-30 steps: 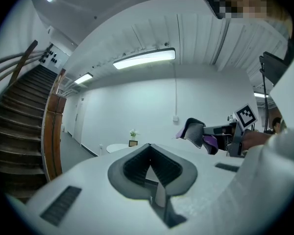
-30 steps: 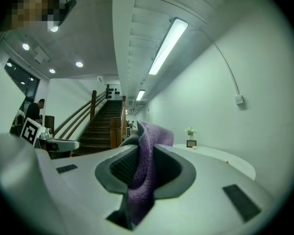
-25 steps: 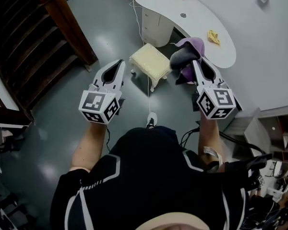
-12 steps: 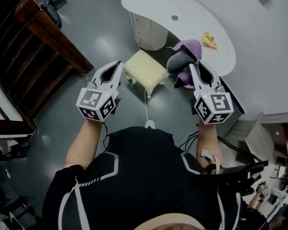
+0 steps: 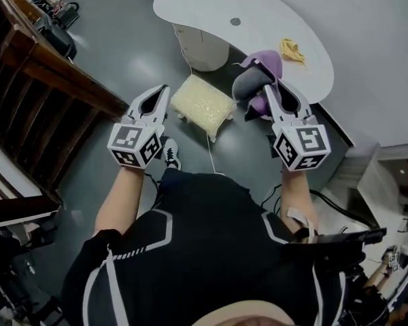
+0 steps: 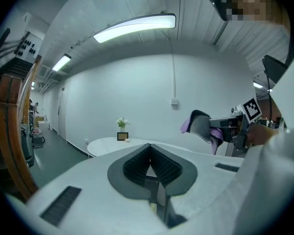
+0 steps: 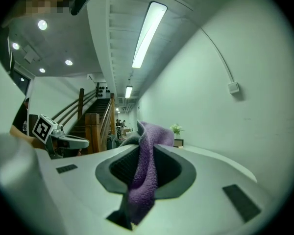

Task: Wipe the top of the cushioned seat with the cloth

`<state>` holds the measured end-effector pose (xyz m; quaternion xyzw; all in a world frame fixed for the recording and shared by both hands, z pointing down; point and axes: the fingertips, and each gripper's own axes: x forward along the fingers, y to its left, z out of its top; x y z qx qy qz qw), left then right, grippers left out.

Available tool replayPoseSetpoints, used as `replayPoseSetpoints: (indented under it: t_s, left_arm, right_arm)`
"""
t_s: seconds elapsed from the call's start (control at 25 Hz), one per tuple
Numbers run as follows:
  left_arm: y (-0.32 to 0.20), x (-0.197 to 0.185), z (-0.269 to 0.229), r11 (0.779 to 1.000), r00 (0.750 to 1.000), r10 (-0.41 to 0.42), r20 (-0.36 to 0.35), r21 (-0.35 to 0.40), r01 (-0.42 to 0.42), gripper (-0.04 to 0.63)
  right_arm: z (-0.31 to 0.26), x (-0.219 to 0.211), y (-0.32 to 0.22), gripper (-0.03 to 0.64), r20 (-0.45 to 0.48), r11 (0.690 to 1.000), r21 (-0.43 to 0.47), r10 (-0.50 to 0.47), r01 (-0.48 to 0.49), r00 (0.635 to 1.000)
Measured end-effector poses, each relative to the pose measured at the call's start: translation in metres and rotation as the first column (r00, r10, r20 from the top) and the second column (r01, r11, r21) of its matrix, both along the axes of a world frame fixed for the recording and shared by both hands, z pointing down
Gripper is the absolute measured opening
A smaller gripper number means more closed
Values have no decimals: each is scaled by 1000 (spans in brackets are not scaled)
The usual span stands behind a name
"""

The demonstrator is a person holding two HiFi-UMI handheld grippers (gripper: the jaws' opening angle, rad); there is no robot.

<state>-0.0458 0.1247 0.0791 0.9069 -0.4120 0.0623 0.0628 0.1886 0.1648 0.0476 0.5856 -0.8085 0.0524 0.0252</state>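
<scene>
The right gripper (image 5: 277, 95) has its fingers pinching the purple-and-grey cloth (image 5: 257, 81), which bunches up past the tips at about 1 o'clock from the person; the left gripper (image 5: 158, 99) is held out at 11 o'clock, its fingers pressed together on nothing. The cushioned seat (image 5: 202, 100) stands on the grey floor (image 5: 126, 49) at 12 o'clock, between the two grippers and apart from the cloth; the curved white worktop (image 5: 258, 19) lies just beyond it.
</scene>
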Motion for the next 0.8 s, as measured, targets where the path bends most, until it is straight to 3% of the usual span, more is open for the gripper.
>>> replayPoseSetpoints:
  t_s: [0.44, 0.6, 0.8]
  left_arm:
    - [-138, -15, 14, 985, 984, 174, -31, 5, -174, 5]
    - [-187, -25, 16, 968, 968, 249, -28, 10, -249, 3]
    - [-241, -39, 28, 949, 949, 311, -57, -25, -313, 3]
  right_arm:
    - [12, -24, -102, 89, -55, 985, -34, 165, -167, 985]
    - [26, -37, -136, 89, -32, 965, -88, 245, -247, 969]
    - [33, -62, -175, 89, -68, 944, -123, 300, -306, 952]
